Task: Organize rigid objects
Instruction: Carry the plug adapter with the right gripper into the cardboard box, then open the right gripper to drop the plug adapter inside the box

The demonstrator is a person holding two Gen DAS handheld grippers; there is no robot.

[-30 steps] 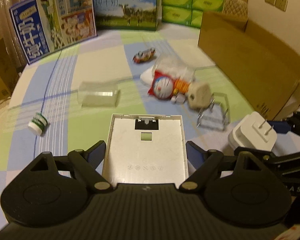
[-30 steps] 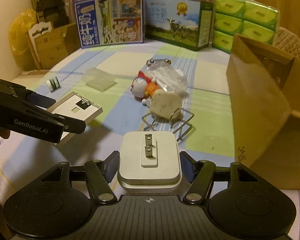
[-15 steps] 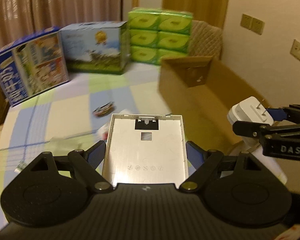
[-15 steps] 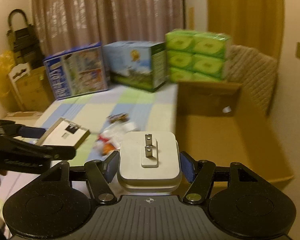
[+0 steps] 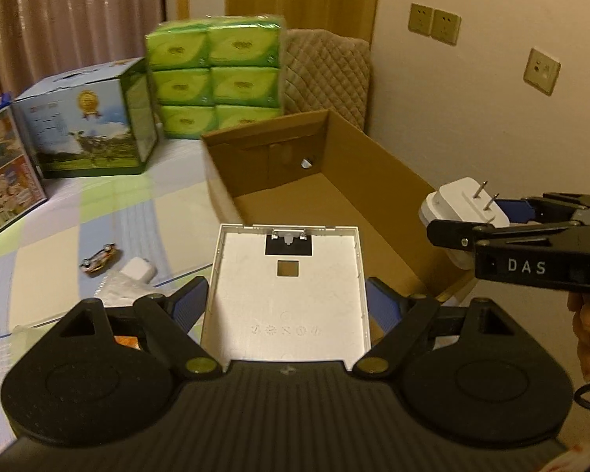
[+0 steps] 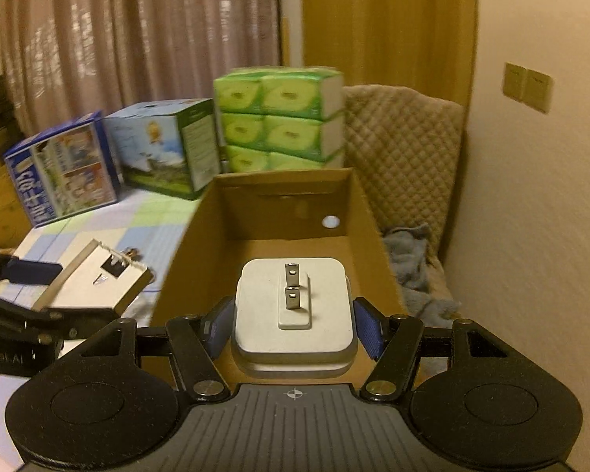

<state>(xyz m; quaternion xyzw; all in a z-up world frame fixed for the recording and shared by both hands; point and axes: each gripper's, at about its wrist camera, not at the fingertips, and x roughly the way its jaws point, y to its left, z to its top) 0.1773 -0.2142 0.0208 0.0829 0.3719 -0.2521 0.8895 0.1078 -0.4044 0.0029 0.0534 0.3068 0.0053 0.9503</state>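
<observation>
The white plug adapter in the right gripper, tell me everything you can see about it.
The white plug adapter is a squarish block with rounded corners, looking like matte plastic, with a raised pad carrying two flat metal prongs, each with a small hole. A stepped, greyer layer shows at its base. The right gripper is shut on it, blue pads pressing its left and right sides, prongs facing up. It hangs in the air above the open cardboard box, touching nothing else.

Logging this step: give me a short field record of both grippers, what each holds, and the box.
left gripper: shut on white plastic panel
right gripper: shut on white plug adapter, prongs facing the camera
cardboard box: open, nothing seen inside
adapter position: in front of the box opening
panel position: at the box's near left edge
left on bedspread: toy car
</observation>
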